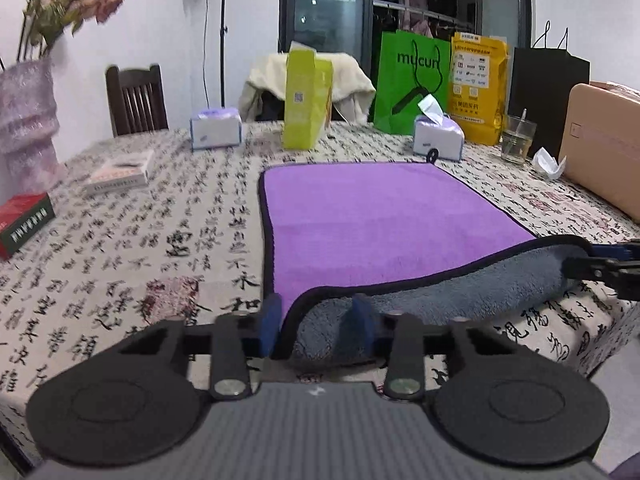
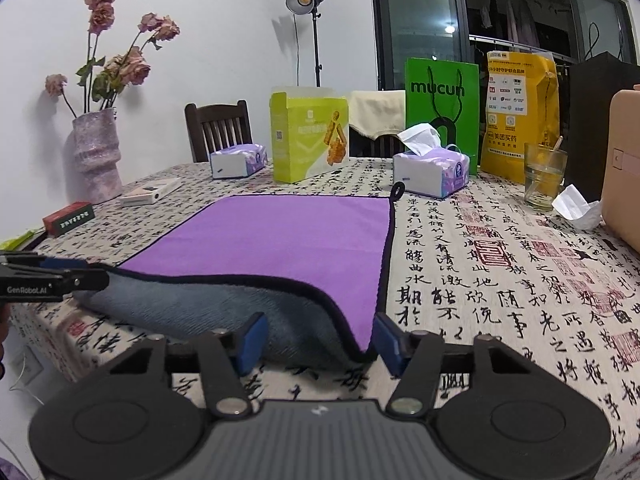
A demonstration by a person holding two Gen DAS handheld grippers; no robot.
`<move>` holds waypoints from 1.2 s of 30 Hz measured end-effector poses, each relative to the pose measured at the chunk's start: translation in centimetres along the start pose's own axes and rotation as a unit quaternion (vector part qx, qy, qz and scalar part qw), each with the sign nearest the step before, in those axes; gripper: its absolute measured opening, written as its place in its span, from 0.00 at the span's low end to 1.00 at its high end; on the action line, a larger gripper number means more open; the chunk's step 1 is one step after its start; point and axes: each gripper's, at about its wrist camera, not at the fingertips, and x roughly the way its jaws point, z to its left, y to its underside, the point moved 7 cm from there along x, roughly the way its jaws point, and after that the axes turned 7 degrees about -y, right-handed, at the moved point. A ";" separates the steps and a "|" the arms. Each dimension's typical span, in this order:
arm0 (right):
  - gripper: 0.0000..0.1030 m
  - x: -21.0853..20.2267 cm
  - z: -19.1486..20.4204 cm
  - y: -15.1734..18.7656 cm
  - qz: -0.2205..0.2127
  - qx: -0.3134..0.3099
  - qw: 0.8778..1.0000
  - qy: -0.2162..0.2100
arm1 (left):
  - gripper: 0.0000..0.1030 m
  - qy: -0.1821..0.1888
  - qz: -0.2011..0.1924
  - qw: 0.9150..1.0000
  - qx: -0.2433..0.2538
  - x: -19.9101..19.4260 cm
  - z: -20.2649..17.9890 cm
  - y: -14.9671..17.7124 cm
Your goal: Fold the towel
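A purple towel [image 1: 360, 216] with a grey underside and black trim lies flat on the patterned tablecloth; it also shows in the right wrist view [image 2: 288, 232]. Its near edge is curled up and shows grey. My left gripper [image 1: 316, 322] straddles the near left corner with its blue pads apart, one on each side of the trim. My right gripper [image 2: 318, 338] straddles the near right corner, pads apart. Each gripper shows at the edge of the other's view, the right one [image 1: 600, 266] and the left one [image 2: 52, 276].
At the back stand two tissue packs [image 2: 432, 172], a lime box [image 2: 308, 140], a green bag [image 2: 442, 108], a yellow bag [image 2: 520, 116] and a glass [image 2: 544, 176]. A vase [image 2: 96, 156], a red box [image 2: 68, 218] and a white box [image 2: 150, 192] sit left. A tan box [image 2: 624, 164] sits right.
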 end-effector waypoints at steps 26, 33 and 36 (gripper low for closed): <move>0.05 2.9 -1.5 -2.0 0.013 -0.015 1.000 -0.009 | 0.06 -0.017 -0.032 0.998 0.050 1.5 -0.1 -3.7; 0.05 5.2 -2.5 -5.0 0.004 -0.041 0.999 -0.015 | 0.06 -0.023 -0.037 0.997 0.062 4.7 -0.1 -6.8; 0.05 6.3 -3.1 -6.1 0.003 -0.048 0.999 -0.018 | 0.06 -0.023 -0.032 0.998 0.057 6.1 0.2 -7.9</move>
